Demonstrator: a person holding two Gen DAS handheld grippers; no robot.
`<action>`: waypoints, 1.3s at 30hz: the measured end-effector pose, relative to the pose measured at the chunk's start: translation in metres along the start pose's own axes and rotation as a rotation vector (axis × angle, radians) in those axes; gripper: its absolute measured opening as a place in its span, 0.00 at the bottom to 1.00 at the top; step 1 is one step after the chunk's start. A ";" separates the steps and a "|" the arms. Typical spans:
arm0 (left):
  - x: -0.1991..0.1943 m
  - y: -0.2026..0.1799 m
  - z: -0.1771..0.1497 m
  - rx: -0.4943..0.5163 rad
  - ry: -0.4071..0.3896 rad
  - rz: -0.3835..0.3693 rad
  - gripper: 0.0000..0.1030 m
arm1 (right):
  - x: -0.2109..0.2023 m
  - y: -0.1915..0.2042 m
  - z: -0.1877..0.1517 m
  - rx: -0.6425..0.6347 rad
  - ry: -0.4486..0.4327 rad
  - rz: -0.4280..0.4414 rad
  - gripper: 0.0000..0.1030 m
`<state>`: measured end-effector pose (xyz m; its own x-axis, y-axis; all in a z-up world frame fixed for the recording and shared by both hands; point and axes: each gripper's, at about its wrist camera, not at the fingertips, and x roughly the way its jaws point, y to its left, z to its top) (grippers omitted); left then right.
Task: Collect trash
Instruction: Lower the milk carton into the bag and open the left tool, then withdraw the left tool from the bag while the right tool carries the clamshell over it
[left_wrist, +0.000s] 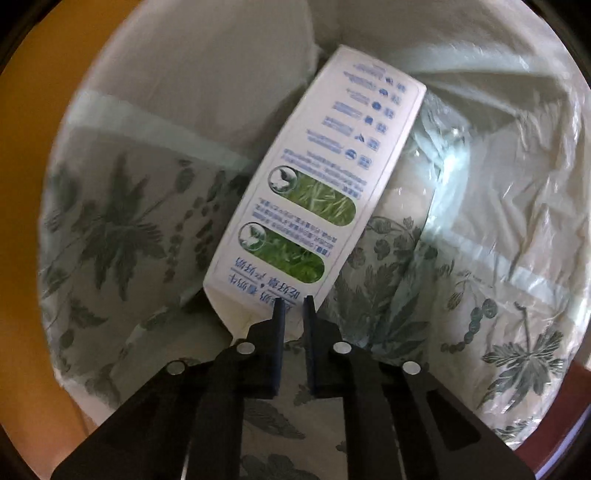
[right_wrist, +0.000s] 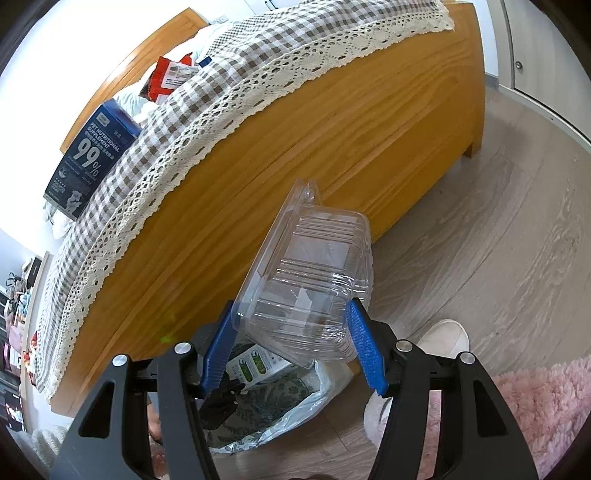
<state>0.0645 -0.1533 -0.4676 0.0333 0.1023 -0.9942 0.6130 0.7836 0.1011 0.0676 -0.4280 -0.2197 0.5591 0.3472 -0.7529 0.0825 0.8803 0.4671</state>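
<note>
Dim, motion-blurred left view; bright, sharp right view; fisheye-warped edges.

Black tongs (right_wrist: 291, 328) with ribbed blue pads (right_wrist: 364, 347), silver screws.

Right wrist view, left of frame: a dark blue box (right_wrist: 92, 162) lying on the checked cloth (right_wrist: 229, 74) bears the white words "PET NUTRITIONAL SUPPLEMENT" and a large "99%"; its smaller lines are too fine to read. Upper left: a red-and-white packet (right_wrist: 166, 79) carries print that cannot be read. Left wrist view, centre: a white carton (left_wrist: 314, 184) shows blue Chinese characters, seen inverted and blurred, beside small blue icons and two green grass panels.
</note>
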 end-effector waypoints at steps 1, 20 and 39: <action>-0.007 0.002 -0.001 -0.009 -0.017 -0.009 0.07 | -0.001 0.001 0.000 -0.003 -0.001 0.002 0.57; -0.194 0.014 -0.049 -0.319 -0.340 -0.079 0.85 | -0.028 0.017 -0.015 -0.085 -0.058 0.082 0.57; -0.233 0.049 -0.159 -0.681 -0.440 -0.040 0.93 | -0.019 0.096 -0.047 -0.478 0.023 0.120 0.57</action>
<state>-0.0383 -0.0415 -0.2247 0.4155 -0.0732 -0.9067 0.0097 0.9971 -0.0760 0.0261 -0.3352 -0.1826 0.5226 0.4571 -0.7196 -0.3722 0.8817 0.2898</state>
